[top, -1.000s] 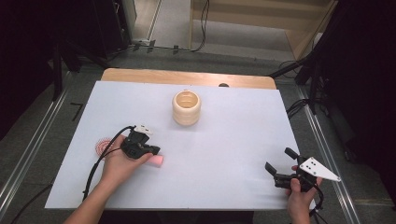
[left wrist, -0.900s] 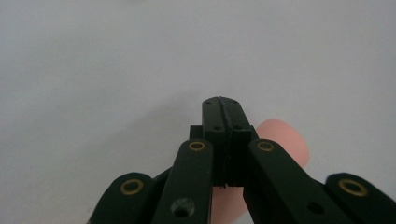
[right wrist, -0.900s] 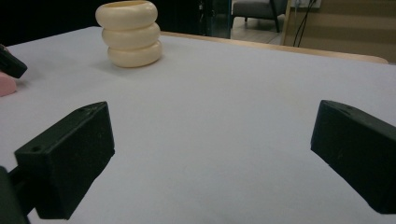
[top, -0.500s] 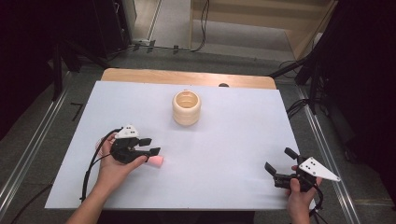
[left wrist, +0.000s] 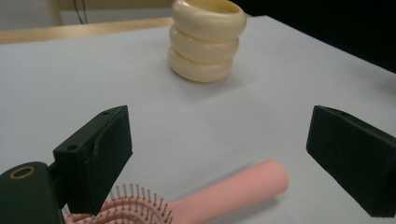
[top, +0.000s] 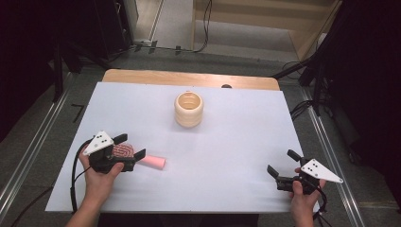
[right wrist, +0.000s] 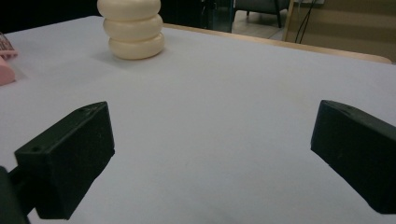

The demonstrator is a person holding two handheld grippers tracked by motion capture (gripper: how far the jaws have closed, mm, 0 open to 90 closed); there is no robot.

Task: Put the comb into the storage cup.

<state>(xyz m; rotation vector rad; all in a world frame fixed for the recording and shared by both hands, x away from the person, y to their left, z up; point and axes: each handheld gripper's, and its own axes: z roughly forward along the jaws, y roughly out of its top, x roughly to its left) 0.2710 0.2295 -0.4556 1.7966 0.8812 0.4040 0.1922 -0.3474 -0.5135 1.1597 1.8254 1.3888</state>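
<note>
- White tabletop (top: pixel 246 142) across the middle of the frame, with a light wooden edge strip (top: pixel 189 78) along its far side.
- Grey floor (top: pixel 33 137) at left and right, crossed by metal rails (top: pixel 28 156).
- Dark stands and black cables (top: pixel 165 47) at upper centre.
- Pale wooden furniture (top: pixel 265 19) at the top.
- Black shadow in both upper corners.

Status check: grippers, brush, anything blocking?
Left gripper jaws have just been opening, now wide above the brush, not gripping. Right gripper open, idle. Brush flat on table. Cup apart; nothing in the way.
</note>
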